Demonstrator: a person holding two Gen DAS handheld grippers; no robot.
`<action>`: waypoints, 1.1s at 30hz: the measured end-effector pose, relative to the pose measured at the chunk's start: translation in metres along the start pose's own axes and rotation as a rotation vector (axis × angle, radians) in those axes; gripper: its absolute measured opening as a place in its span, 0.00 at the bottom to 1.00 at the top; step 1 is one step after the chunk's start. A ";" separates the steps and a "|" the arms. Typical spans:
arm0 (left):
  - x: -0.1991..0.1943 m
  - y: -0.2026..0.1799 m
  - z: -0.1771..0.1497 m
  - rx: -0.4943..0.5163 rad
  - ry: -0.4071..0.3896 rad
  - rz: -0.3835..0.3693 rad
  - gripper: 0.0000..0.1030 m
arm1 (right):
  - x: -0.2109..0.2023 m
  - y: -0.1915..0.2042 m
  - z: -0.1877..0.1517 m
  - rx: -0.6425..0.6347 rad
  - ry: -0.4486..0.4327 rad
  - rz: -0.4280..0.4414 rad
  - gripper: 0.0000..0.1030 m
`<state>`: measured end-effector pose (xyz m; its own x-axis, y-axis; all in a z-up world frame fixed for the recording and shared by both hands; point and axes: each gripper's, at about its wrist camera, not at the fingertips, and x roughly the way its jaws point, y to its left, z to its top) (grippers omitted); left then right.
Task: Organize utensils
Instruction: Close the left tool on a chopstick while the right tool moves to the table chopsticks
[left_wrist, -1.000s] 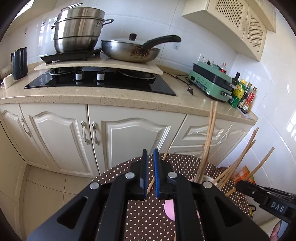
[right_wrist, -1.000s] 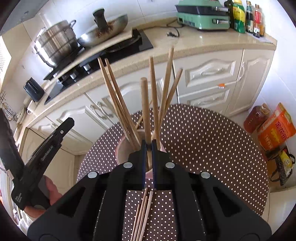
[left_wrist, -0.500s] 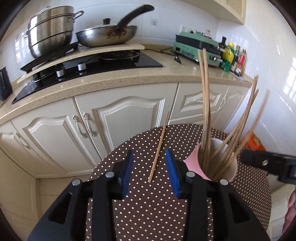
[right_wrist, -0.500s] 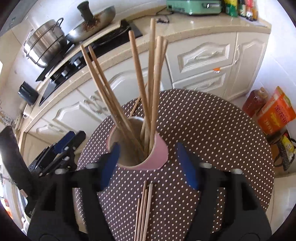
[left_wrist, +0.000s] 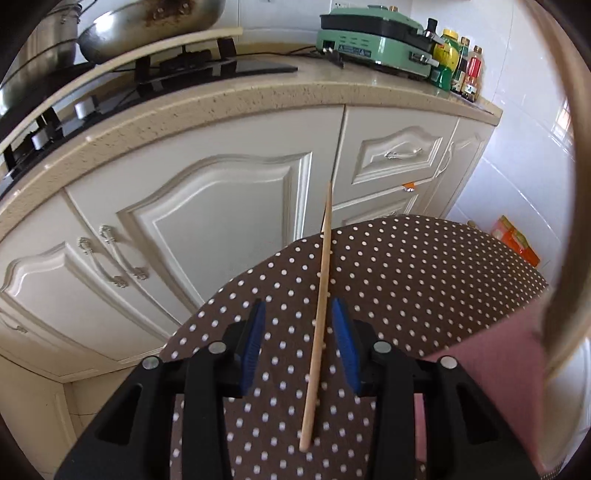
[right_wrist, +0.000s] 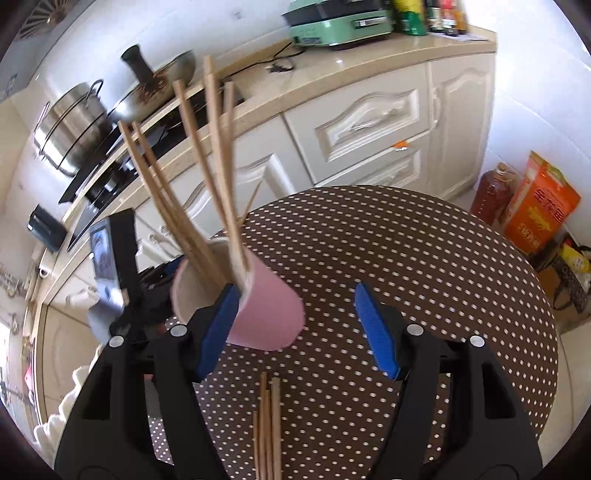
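While left tongs (left_wrist: 298, 345) straddle a chopstick (left_wrist: 318, 321), right tongs (right_wrist: 301, 326) gape.

A: Both views bright daylight — glare on the white wall tiles (left_wrist: 517, 155), heavy fisheye bending, black corners.

B: Right wrist view: chopsticks (right_wrist: 218, 155) motion-smeared, left side soft. Left wrist view: pink cup (left_wrist: 517, 369) a huge out-of-focus blur at right edge.

Each hand-held gripper (left_wrist: 299, 345) (right_wrist: 301, 328) is black plastic with blue finger pads and silver screws.
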<state>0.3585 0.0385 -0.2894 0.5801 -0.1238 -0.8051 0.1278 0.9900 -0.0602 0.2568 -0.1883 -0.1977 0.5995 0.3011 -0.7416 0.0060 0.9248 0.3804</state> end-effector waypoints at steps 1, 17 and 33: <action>0.005 0.000 0.002 -0.004 0.002 -0.007 0.36 | -0.001 -0.006 -0.005 0.016 -0.007 -0.008 0.63; 0.050 -0.016 0.030 0.107 -0.011 0.057 0.06 | 0.016 -0.028 -0.059 0.083 0.061 -0.052 0.63; -0.028 0.008 -0.020 0.041 -0.053 0.045 0.06 | 0.039 0.019 -0.129 -0.128 0.268 -0.062 0.44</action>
<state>0.3273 0.0517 -0.2791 0.6280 -0.0836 -0.7737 0.1328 0.9911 0.0006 0.1769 -0.1292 -0.2906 0.3686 0.2784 -0.8869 -0.0757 0.9599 0.2699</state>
